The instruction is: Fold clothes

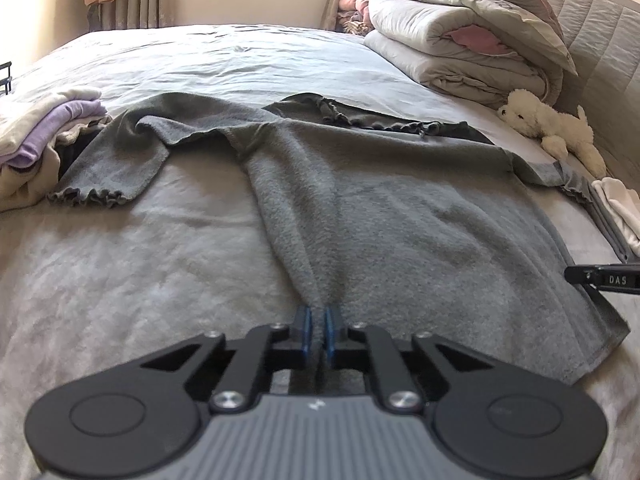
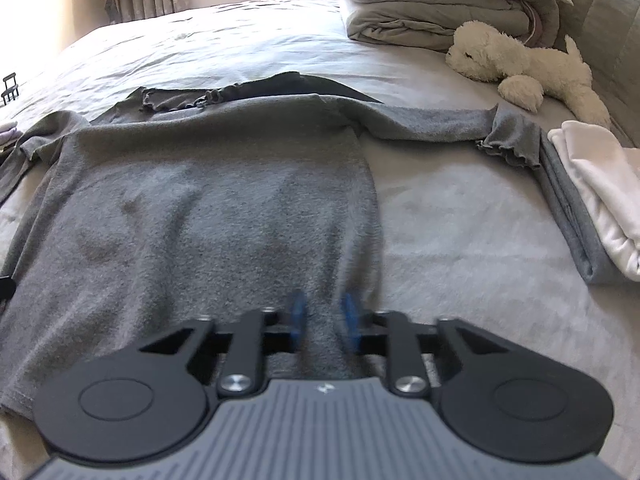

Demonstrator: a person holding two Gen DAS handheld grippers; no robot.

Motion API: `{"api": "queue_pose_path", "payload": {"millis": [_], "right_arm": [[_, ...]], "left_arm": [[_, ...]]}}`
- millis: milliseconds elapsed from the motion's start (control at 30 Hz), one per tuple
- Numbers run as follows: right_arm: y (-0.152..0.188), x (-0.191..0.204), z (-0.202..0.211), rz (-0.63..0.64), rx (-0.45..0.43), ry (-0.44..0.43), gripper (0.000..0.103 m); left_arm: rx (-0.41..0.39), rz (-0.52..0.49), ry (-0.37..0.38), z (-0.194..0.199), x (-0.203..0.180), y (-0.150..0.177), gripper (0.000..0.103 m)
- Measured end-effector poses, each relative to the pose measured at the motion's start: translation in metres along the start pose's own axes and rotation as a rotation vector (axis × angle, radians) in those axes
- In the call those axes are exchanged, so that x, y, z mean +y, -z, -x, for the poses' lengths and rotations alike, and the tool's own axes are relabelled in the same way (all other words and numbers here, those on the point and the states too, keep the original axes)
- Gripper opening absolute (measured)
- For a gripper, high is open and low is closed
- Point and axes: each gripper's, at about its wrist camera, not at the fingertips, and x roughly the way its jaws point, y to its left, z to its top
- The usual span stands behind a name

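Gripping the hem of the grey top (image 1: 380, 208) at lower centre: left gripper (image 1: 317, 330) jaws pinched shut on cloth; right gripper (image 2: 323, 322) jaws narrowly apart, blurred, cloth between, grip uncertain. A joint lift and fold toward the collar is judged next.

Bedsheet (image 1: 240, 52) beyond lies open; folded clothes (image 2: 592, 200) seemingly crowd right.
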Motion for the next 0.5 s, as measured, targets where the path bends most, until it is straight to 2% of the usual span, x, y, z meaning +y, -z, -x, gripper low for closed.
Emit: {"api": "queue_pose_path", "payload": {"millis": [233,367,433,467,500], "right_arm": [[-0.001,-0.001,0.012,-0.026,-0.022,0.001,0.003],[0.001,-0.007,0.02,-0.04,-0.036,0.016,0.003],[0.004,-0.009,0.022,-0.04,-0.03,0.01,0.007],[0.006,-0.009,0.021,-0.03,-0.015,0.005,0.016],[0.007,-0.009,0.02,-0.02,0.001,0.001,0.016]], "left_arm": [[-0.008,0.017,0.016,0.013,0.004,-0.003,0.004],[0.0,0.039,0.039,0.019,0.008,-0.002,0.004],[0.02,0.055,0.059,0.02,0.009,0.001,0.006],[0.03,0.064,0.069,0.022,0.01,0.003,0.006],[0.04,0.074,0.08,0.023,0.01,0.005,0.007]]}}
